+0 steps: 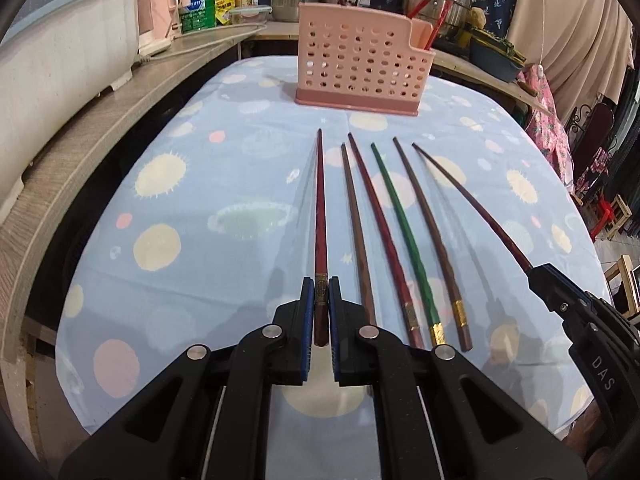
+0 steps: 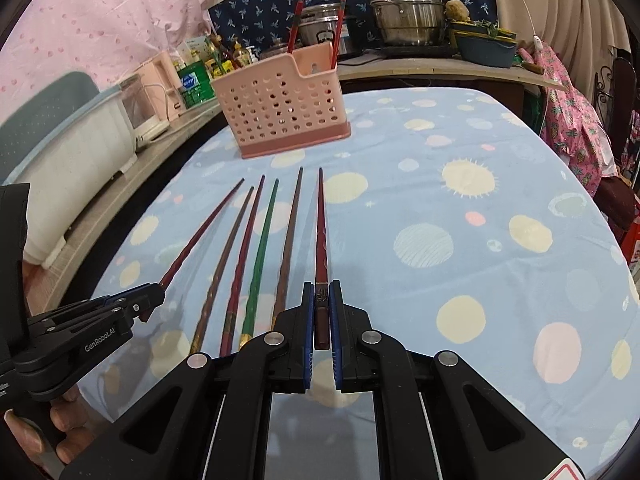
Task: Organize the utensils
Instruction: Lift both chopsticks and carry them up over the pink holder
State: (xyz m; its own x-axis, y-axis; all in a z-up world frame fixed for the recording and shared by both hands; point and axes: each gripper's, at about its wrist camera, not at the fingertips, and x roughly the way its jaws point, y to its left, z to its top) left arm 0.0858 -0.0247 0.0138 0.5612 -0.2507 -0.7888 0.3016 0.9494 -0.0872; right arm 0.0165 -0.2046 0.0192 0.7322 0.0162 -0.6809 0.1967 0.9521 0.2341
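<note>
Both hand-held grippers clamp one chopstick each: left [image 1: 320,300] and right [image 2: 321,300], tips aimed 12 o'clock at the pink basket [image 1: 360,64], left closer.

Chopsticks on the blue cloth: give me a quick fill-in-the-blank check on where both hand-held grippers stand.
1. The left hand-held gripper is shut on a dark red ____.
2. Between the two held chopsticks, ____ chopsticks lie on the cloth.
3. The only green chopstick has a ____ band at its thick end.
4. The pink basket already holds ____ chopsticks.

Missing: chopstick; four; gold; several
</note>
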